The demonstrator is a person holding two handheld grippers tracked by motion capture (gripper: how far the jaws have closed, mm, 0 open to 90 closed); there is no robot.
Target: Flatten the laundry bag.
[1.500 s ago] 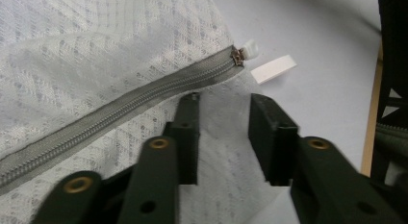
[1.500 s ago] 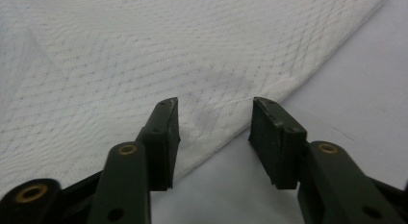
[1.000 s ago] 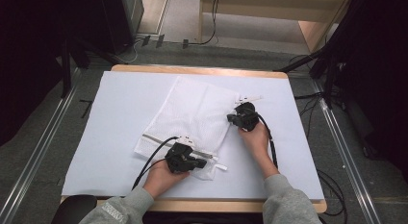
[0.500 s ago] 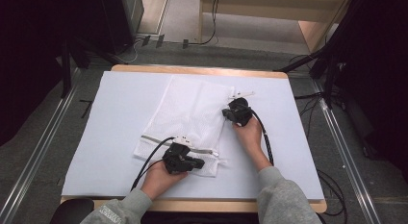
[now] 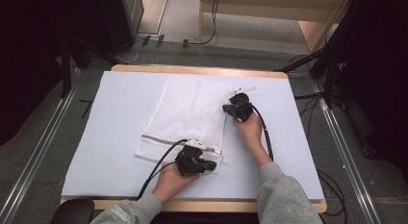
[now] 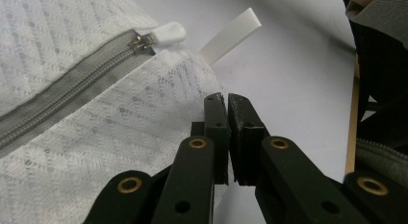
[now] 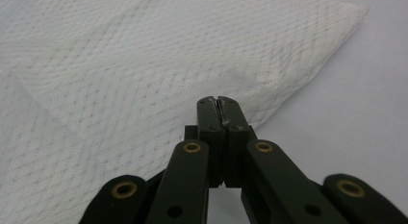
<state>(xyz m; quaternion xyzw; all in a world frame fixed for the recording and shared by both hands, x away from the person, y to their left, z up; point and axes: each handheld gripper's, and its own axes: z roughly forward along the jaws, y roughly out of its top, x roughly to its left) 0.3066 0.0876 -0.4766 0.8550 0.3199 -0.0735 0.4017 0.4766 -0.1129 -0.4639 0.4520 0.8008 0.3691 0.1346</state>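
White mesh laundry bag flat mid-table, left gripper pinched shut at its near corner beside the grey zipper, right gripper clamped shut at its far edge, pale blue table cover, dark room, grey floor.

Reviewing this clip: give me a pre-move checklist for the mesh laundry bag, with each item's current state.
1. Mesh laundry bag lies flat on the table cover: ok.
2. Zipper closed up to its slider: ok.
3. Left gripper shut at the bag's near corner; fabric actually pinched: cannot tell.
4. Right gripper shut at the bag's side edge; fabric actually pinched: cannot tell.
5. White strap free of the left gripper: ok.
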